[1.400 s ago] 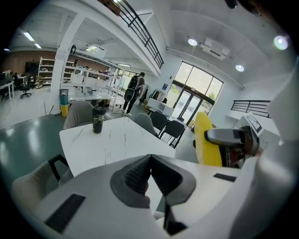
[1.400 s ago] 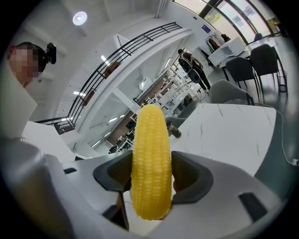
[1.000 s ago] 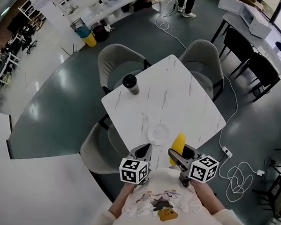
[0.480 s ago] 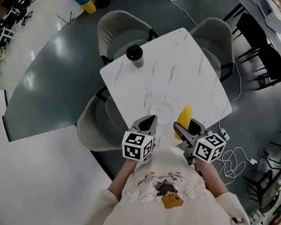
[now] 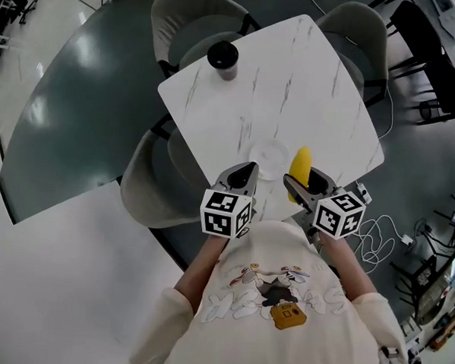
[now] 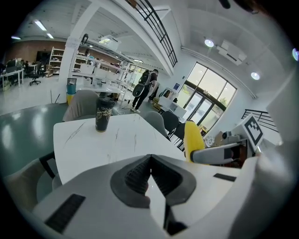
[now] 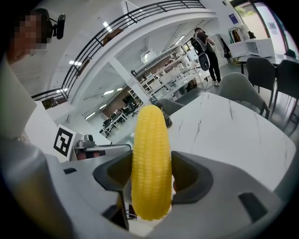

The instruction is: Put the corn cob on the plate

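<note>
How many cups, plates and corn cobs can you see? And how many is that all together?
Dark patterned cup with black lid: 1
Clear round plate: 1
Yellow corn cob, held in the right gripper: 1
Total: 3

Square white table (image 5: pixel 293 82), grey marble veining, stands on a glossy dark teal-grey floor (image 5: pixel 72 93). Three grey upholstered chairs (image 5: pixel 183 15) are drawn up to its sides. White cables (image 5: pixel 385 224) lie loose on the floor to the right. Tall windows (image 6: pixel 201 98), round ceiling lights (image 6: pixel 209 43) and a black-railed mezzanine (image 6: pixel 156 23) are noted; the interior is brightly lit.
</note>
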`<state>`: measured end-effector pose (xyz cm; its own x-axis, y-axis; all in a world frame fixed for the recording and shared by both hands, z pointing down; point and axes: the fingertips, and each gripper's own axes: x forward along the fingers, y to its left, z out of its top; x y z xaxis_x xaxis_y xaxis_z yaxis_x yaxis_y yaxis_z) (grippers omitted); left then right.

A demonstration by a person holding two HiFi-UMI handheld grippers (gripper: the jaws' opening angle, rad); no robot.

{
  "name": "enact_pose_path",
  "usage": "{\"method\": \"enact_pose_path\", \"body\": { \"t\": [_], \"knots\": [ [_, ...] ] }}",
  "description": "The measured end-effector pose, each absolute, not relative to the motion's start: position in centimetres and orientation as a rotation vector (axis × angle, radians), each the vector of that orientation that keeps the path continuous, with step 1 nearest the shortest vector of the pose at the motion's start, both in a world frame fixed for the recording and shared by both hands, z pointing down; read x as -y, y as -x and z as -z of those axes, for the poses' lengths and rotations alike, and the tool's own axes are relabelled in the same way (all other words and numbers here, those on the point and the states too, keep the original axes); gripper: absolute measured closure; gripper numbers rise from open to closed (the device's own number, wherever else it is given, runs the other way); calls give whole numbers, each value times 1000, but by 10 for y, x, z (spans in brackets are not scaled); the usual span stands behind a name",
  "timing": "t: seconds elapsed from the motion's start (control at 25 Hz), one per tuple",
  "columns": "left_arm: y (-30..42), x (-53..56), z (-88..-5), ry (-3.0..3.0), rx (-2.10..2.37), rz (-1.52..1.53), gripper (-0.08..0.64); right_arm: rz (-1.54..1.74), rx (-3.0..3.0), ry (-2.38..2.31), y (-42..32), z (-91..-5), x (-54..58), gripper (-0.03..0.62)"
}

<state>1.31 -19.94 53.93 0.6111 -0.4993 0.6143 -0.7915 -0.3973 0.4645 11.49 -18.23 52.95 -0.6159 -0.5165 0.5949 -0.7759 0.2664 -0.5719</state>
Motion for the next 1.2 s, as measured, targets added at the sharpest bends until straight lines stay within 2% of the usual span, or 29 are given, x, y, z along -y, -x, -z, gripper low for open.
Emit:
{"method": "enact_pose_path", "body": {
  "t": [0.44,1.2],
  "knots": [
    [-11,202,-595,-1994,966,-546,555,-1299,2093,-1067,-110,-622,173,342],
    [-18,202,-666,-1947,959,-648,555,-1235,2034,-1029,-101,-691,192,342]
  ]
}}
